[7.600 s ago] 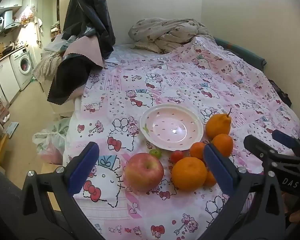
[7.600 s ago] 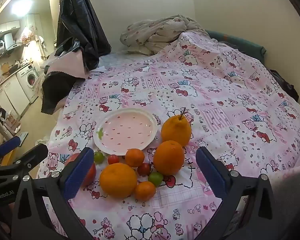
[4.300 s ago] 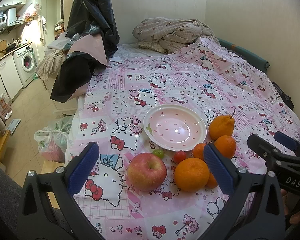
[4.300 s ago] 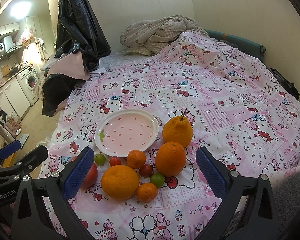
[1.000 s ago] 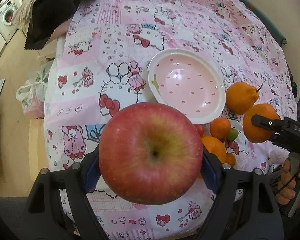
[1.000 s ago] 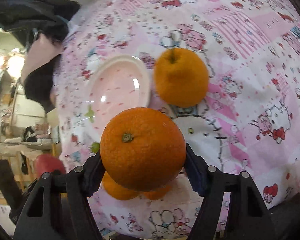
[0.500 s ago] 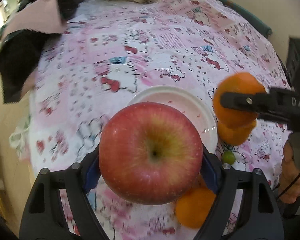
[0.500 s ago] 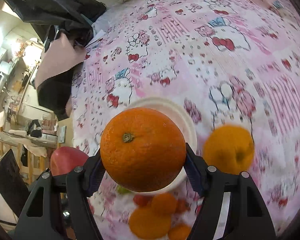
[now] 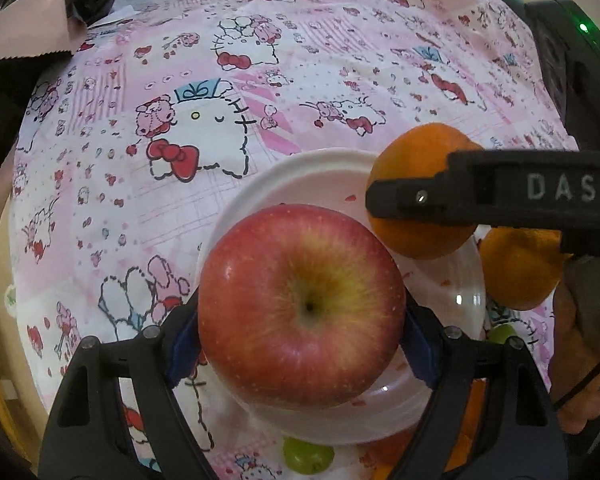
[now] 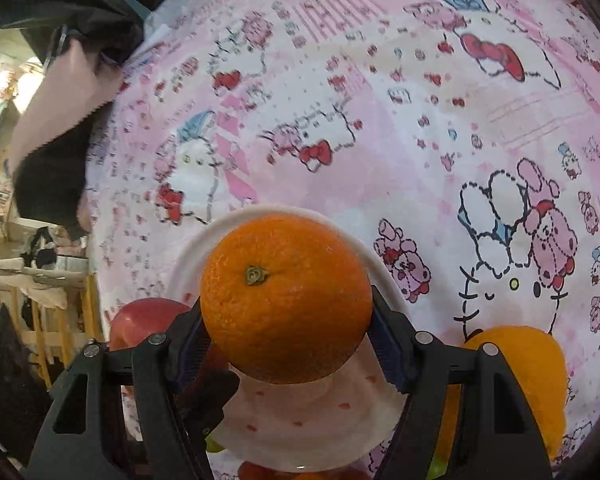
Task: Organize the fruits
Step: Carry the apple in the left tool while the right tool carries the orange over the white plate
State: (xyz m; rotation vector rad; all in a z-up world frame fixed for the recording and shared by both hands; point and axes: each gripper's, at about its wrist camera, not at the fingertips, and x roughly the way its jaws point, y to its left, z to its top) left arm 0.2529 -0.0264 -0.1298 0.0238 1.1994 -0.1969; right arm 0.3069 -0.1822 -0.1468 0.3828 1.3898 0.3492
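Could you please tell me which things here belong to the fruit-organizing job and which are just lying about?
Job: apple in left claw; orange in right claw; plate; pear-shaped citrus; green fruit.
Lying about: black and pink cloth; patterned bedsheet.

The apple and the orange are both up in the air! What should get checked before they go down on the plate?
1. Round red apple squeezed between the left gripper fingers: ok.
2. Round orange squeezed between the right gripper fingers: ok.
3. Both fruits over the pink strawberry-dotted plate: ok.
4. Nothing on the plate: cannot tell, the fruits hide much of it.
5. Room for both fruits side by side: cannot tell.
6. Small green fruit beside the plate's near rim, outside it: ok.
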